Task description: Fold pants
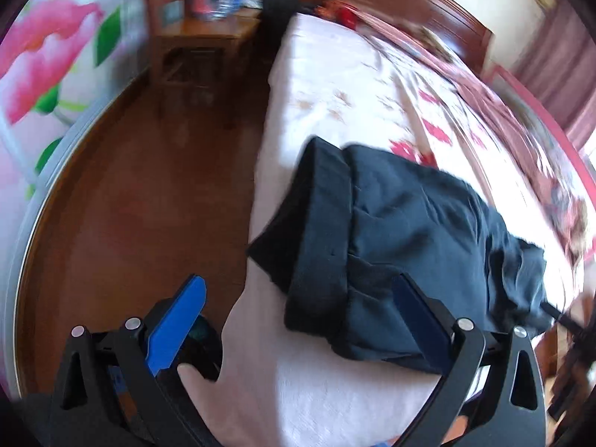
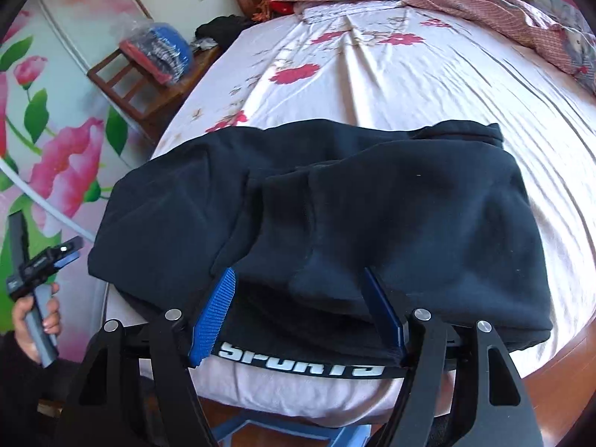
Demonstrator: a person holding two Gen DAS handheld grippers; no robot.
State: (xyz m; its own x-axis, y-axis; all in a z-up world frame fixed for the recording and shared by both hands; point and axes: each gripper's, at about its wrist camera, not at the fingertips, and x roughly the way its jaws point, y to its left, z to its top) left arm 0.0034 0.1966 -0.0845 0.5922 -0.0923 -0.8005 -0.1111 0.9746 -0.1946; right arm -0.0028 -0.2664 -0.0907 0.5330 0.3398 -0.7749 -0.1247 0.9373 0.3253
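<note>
Dark navy pants (image 2: 335, 216) lie folded into a thick bundle at the near edge of a bed with a white floral sheet (image 2: 409, 85). White "SPORTS" lettering shows on the near edge. My right gripper (image 2: 301, 283) is open, its blue fingers over the bundle's near edge, gripping nothing. In the left wrist view the pants (image 1: 402, 231) lie on the bed corner. My left gripper (image 1: 298, 298) is open at the bundle's left end, one finger over the floor, the other over the cloth. The left gripper (image 2: 56, 257) also shows in the right wrist view, held off the bed.
A wooden chair (image 1: 197, 37) with bagged clothes stands beside the bed on the brown wood floor (image 1: 130, 205). A flower-patterned wardrobe (image 2: 56, 130) is on the left. A crumpled pink quilt (image 2: 484, 3) lies at the bed's far end by the wooden headboard.
</note>
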